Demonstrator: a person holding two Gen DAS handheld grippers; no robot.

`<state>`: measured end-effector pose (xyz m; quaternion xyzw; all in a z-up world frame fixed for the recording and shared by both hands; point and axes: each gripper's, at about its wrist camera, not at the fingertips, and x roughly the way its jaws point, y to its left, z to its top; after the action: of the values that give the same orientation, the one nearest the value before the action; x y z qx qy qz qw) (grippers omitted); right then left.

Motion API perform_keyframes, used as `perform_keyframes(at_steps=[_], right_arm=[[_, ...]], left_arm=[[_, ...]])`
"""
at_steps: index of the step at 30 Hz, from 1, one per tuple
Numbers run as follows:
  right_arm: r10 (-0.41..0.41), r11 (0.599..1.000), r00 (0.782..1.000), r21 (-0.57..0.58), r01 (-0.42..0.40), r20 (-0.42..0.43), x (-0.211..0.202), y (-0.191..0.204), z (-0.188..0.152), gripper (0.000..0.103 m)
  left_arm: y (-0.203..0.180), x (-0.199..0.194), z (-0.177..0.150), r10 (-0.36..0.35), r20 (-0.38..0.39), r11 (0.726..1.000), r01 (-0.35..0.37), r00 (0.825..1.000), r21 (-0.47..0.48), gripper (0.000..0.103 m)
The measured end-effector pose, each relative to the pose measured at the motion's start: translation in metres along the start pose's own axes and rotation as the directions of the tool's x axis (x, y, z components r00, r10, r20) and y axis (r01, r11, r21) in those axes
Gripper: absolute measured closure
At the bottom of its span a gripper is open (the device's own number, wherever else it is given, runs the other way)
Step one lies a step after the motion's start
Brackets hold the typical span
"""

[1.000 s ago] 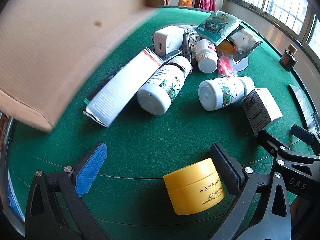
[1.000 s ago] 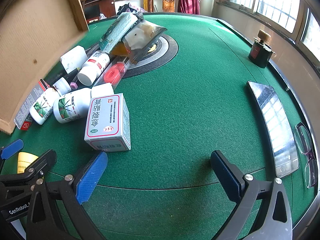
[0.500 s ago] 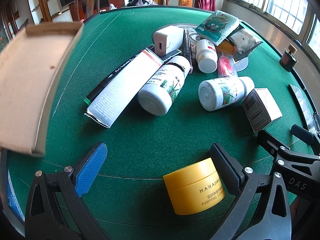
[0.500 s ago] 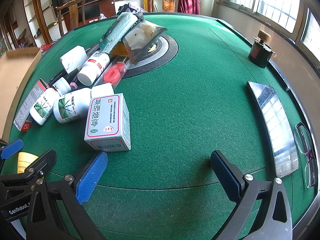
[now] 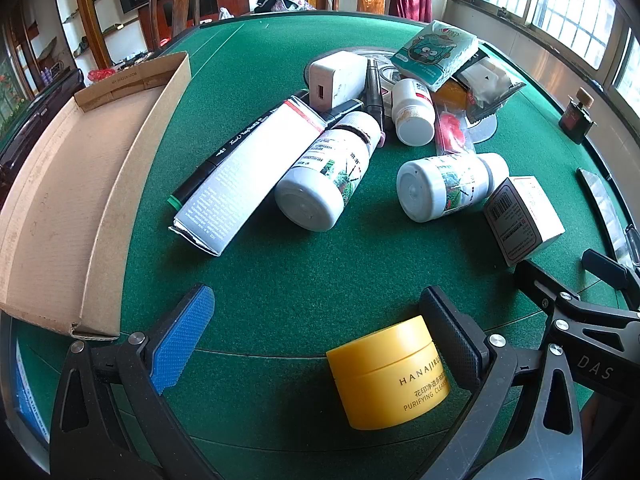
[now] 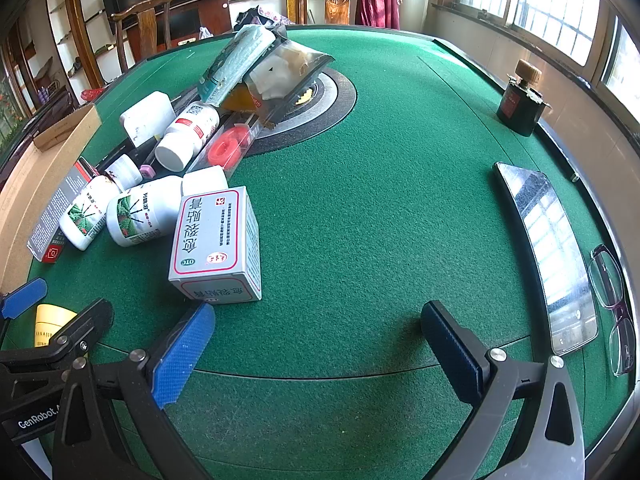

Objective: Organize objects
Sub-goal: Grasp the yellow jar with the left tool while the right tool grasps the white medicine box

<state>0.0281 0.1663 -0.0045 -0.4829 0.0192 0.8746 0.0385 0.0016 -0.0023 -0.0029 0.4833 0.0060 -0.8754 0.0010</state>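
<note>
Left gripper point(image 5: 316, 328): your fingers are spread wide with nothing held; the yellow jar point(image 5: 386, 374) stands on the table touching the inside of the right-hand finger point(image 5: 448, 340), well off-centre in the gap.
Risk at the jar: if you close from here, the blue finger point(image 5: 182, 340) has to sweep most of the gap and may shove the jar sideways or tip it. Centre on it first.
Right gripper point(image 6: 318, 342): also open and empty, hovering over bare green felt point(image 6: 380, 220); the medicine box point(image 6: 216, 244) sits just beyond its blue finger point(image 6: 180, 354).
Risk at the box: a careless push forward could knock it into the 2 white bottles point(image 6: 120, 216) lying against it, and those are on their sides, so they would likely roll.
Cardboard tray point(image 5: 72, 200): it lies at the far left, apparently empty, and its near corner seems close to the table edge, so a hard drop there might tilt it.
Pile point(image 5: 380, 100): packets lean on bottles at the far centre; pulling 1 from below could bring the rest down.
Phone point(image 6: 552, 248) and glasses point(image 6: 614, 304): they lie at the right edge, so keep your right hand's swing clear of them.
</note>
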Motion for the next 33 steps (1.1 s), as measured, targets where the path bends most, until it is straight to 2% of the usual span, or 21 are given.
perform_keyframes(at_steps=[17,20,24,29,33], right_arm=[[0.001,1.000,1.000,-0.002,-0.001,0.000,0.000,0.000,0.000,0.000],[0.007,1.000,1.000,-0.014,-0.007,0.000,0.000,0.000,0.000,0.000],[0.014,1.000,1.000,-0.027,-0.014,-0.001,0.000,0.001,0.000,0.000],[0.087,0.989,0.996,-0.118,-0.088,-0.009,-0.002,0.001,-0.001,0.000],[0.205,0.976,0.979,-0.066,-0.205,-0.003,-0.014,-0.013,-0.002,0.000]], left_arm=[[0.000,0.001,0.001,0.000,0.000,1.000,0.000,1.000,0.001,0.000],[0.005,0.000,0.000,-0.035,-0.001,0.998,0.035,0.999,0.047,0.000],[0.018,-0.010,-0.005,-0.085,-0.009,0.994,0.085,0.996,0.062,0.000],[0.034,-0.026,-0.024,-0.166,0.015,0.980,0.163,0.986,0.117,0.000],[0.041,-0.041,-0.035,-0.202,0.055,0.971,0.193,0.978,0.141,0.001]])
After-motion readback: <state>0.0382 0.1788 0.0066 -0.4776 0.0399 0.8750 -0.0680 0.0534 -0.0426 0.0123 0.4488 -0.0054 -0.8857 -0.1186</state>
